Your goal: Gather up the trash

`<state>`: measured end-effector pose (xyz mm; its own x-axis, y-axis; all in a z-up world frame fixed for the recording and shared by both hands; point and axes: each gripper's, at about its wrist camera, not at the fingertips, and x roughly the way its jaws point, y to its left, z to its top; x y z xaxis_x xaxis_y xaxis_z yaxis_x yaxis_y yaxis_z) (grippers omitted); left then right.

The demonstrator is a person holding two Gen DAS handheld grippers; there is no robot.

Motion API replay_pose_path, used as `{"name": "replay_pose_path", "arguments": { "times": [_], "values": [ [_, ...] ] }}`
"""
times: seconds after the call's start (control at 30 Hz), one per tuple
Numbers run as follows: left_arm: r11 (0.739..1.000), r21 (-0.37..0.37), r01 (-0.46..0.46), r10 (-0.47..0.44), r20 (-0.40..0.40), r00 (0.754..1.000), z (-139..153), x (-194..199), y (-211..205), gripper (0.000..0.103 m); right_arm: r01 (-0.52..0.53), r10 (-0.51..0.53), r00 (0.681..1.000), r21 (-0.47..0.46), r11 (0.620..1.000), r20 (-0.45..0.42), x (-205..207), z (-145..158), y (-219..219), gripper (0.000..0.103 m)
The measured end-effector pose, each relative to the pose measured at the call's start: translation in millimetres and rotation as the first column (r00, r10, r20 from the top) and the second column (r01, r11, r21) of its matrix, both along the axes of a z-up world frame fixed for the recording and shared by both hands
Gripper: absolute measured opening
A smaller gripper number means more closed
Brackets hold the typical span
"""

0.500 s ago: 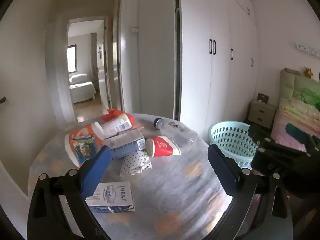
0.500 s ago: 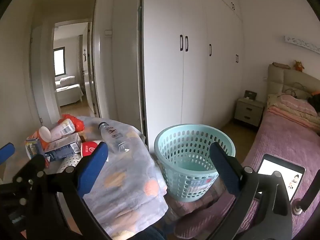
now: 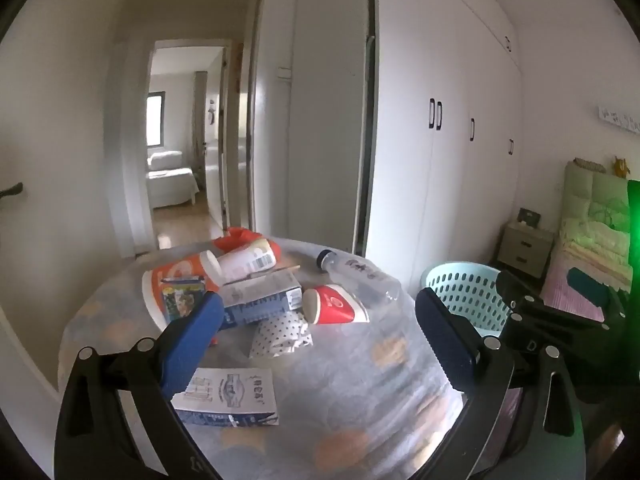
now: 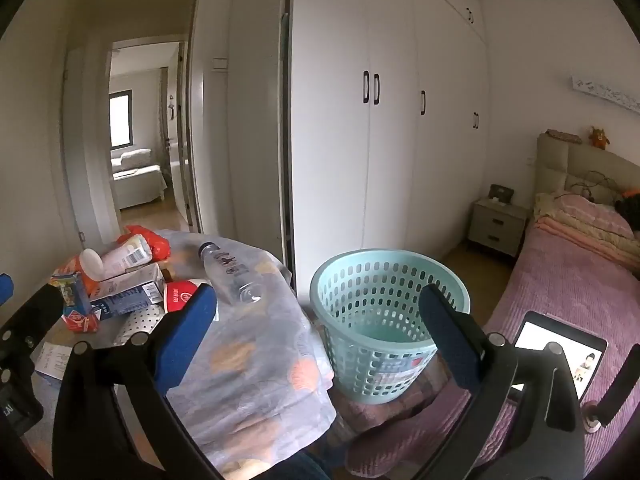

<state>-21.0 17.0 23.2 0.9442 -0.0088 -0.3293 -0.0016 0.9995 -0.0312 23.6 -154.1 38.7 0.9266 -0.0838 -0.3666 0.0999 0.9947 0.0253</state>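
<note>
Trash lies on a round table point(image 3: 380, 392) covered with a patterned cloth: a red paper cup point(image 3: 334, 305), a clear plastic bottle point(image 3: 360, 276), a white bottle point(image 3: 244, 260), a blue-and-white box point(image 3: 260, 300), a dotted paper cup point(image 3: 280, 334), an orange bag point(image 3: 180, 276) and a flat white carton point(image 3: 230, 396). A light blue basket point(image 4: 380, 312) stands right of the table. My left gripper point(image 3: 320, 344) is open and empty over the table's near side. My right gripper point(image 4: 316, 332) is open and empty, between the table edge and the basket.
White wardrobe doors point(image 4: 400, 120) stand behind the table and basket. A bed with a pink cover point(image 4: 560, 280) and a tablet point(image 4: 560, 348) is at the right. A nightstand point(image 4: 498, 224) sits by the bed. An open doorway point(image 3: 188, 140) is at the back left.
Both views have shifted only slightly. Both grippers remain open and empty, and the trash has not moved.
</note>
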Motion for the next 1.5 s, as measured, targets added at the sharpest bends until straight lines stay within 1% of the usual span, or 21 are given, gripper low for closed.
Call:
{"name": "replay_pose_path", "arguments": {
  "times": [0.03, 0.07, 0.2, 0.77, 1.43, 1.47, 1.5],
  "values": [
    [1.0, -0.002, 0.0, 0.0, -0.003, 1.0, 1, 0, 1, 0.094, -0.001, 0.001, 1.0, 0.0, 1.0, 0.002, -1, 0, 0, 0.097],
    [1.0, -0.005, -0.003, 0.003, -0.007, 1.0, -8, 5, 3, 0.094, -0.002, 0.002, 1.0, -0.002, 1.0, 0.003, -1, 0, 1, 0.097],
    [1.0, -0.007, -0.009, 0.009, -0.006, 1.0, -12, 4, 4, 0.094, -0.007, 0.007, 1.0, -0.003, 1.0, 0.005, -3, 1, 2, 0.097],
    [1.0, -0.014, -0.012, 0.012, -0.006, 1.0, -12, 2, 6, 0.094, 0.003, -0.003, 1.0, -0.01, 1.0, 0.007, -3, 1, 4, 0.097],
    [0.999, -0.044, -0.027, 0.026, -0.024, 0.999, -16, 2, 23, 0.094, -0.016, 0.016, 1.0, -0.012, 1.0, -0.013, 3, -6, 14, 0.096],
    [0.999, -0.044, -0.029, 0.027, -0.029, 0.999, -16, 3, 26, 0.094, -0.021, 0.02, 1.0, -0.012, 1.0, -0.017, 5, -7, 16, 0.095],
    [0.999, -0.039, -0.034, 0.033, -0.03, 0.999, -16, 3, 30, 0.094, -0.026, 0.026, 0.999, -0.011, 1.0, -0.02, 6, -8, 17, 0.092]
  ]
}}
